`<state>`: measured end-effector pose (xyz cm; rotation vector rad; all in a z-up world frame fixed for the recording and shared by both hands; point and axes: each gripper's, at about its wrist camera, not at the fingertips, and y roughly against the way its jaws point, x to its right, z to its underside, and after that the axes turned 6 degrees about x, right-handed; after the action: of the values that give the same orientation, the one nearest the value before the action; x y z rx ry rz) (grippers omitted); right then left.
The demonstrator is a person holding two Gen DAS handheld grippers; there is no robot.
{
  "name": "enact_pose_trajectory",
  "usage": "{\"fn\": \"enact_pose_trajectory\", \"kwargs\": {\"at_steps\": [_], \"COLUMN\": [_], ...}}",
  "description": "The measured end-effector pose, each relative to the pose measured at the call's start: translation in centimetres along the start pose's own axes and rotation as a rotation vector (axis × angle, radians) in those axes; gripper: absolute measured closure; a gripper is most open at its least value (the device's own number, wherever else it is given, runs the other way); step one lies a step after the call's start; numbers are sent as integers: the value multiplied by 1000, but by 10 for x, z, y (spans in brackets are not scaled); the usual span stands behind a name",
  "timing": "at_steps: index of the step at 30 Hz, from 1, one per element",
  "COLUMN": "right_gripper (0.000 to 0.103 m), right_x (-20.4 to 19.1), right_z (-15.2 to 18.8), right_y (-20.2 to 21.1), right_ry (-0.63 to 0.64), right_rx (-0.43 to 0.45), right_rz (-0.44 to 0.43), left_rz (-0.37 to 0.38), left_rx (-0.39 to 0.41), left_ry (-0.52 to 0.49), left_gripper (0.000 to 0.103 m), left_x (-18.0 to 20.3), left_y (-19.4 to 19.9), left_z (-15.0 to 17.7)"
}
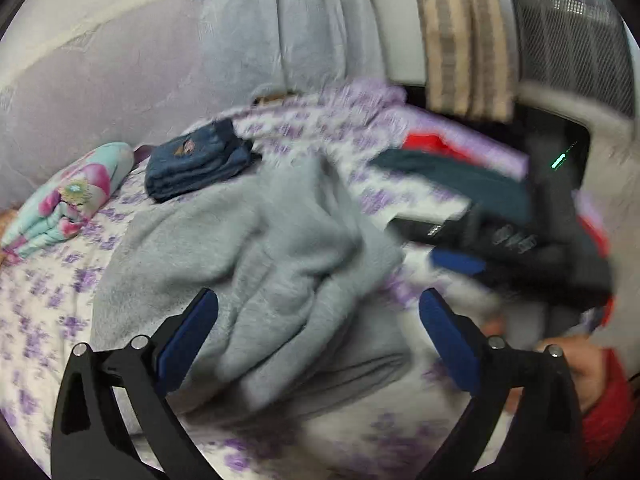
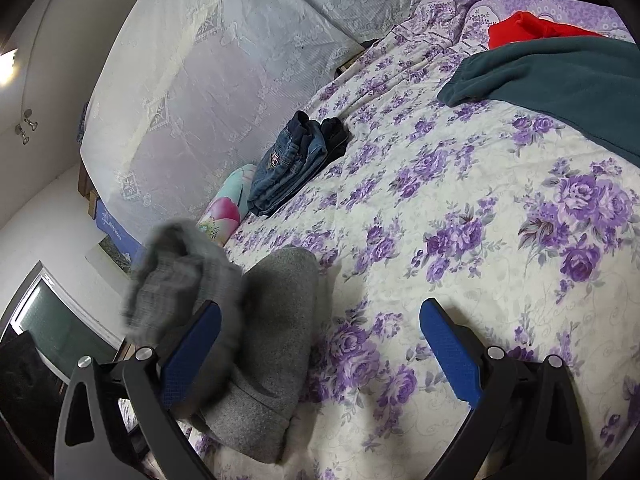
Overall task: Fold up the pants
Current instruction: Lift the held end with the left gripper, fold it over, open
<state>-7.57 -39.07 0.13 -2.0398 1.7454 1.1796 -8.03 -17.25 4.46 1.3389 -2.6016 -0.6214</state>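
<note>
Grey fleece pants (image 1: pixel 256 248) lie crumpled on the floral bedspread (image 1: pixel 52 300). My left gripper (image 1: pixel 318 334) is open just above their near part, holding nothing. The right gripper shows blurred at the right of the left wrist view (image 1: pixel 520 240). In the right wrist view the right gripper (image 2: pixel 320 344) is open and empty over the bedspread (image 2: pixel 460 240). The grey pants (image 2: pixel 264 344) lie at its lower left, one part (image 2: pixel 176 276) raised and blurred beside the left finger (image 2: pixel 192 356).
Folded blue jeans (image 1: pixel 196 160) (image 2: pixel 288 164) lie further back on the bed. A floral pillow (image 1: pixel 68 196) (image 2: pixel 224 212) sits to the left. A dark teal garment (image 2: pixel 560 80) and a red one (image 2: pixel 532 28) lie at the far right. A lace-covered headboard (image 2: pixel 208 80) stands behind.
</note>
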Motion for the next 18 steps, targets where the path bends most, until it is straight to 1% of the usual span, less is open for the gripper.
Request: {"fn": "enact_pose_trajectory", "kwargs": {"at_steps": [1, 4, 6, 7, 10, 12, 13, 15, 16, 17, 18], "right_gripper": [3, 3, 3, 3, 3, 3, 3, 3, 3, 3, 3], "right_x": [0, 0, 0, 0, 0, 0, 0, 1, 1, 1, 1], "right_z": [0, 0, 0, 0, 0, 0, 0, 0, 0, 0, 1], "right_y": [0, 0, -1, -1, -1, -1, -1, -1, -2, -1, -1], "right_ry": [0, 0, 1, 1, 1, 3, 4, 3, 5, 7, 9], "right_rx": [0, 1, 0, 0, 0, -1, -2, -1, -1, 1, 3], "right_rz": [0, -1, 1, 1, 1, 2, 4, 4, 6, 7, 9], "left_rz": [3, -45, -71, -90, -135, -158, -150, -99, -111, -167, -205], "left_rx": [7, 59, 85, 92, 62, 22, -21, -124, -174, -142, -95], "left_ry": [-7, 8, 52, 95, 214, 249, 250, 208, 133, 35, -12], "left_gripper": [5, 5, 5, 5, 5, 5, 5, 5, 5, 5, 5], "left_x": [1, -8, -24, -38, -74, -85, -85, -71, -54, -38, -29], "left_y": [4, 17, 23, 25, 18, 8, -2, -25, -40, -45, -43], "left_z": [-3, -10, -18, -23, -32, -28, -22, -2, 14, 29, 36]}}
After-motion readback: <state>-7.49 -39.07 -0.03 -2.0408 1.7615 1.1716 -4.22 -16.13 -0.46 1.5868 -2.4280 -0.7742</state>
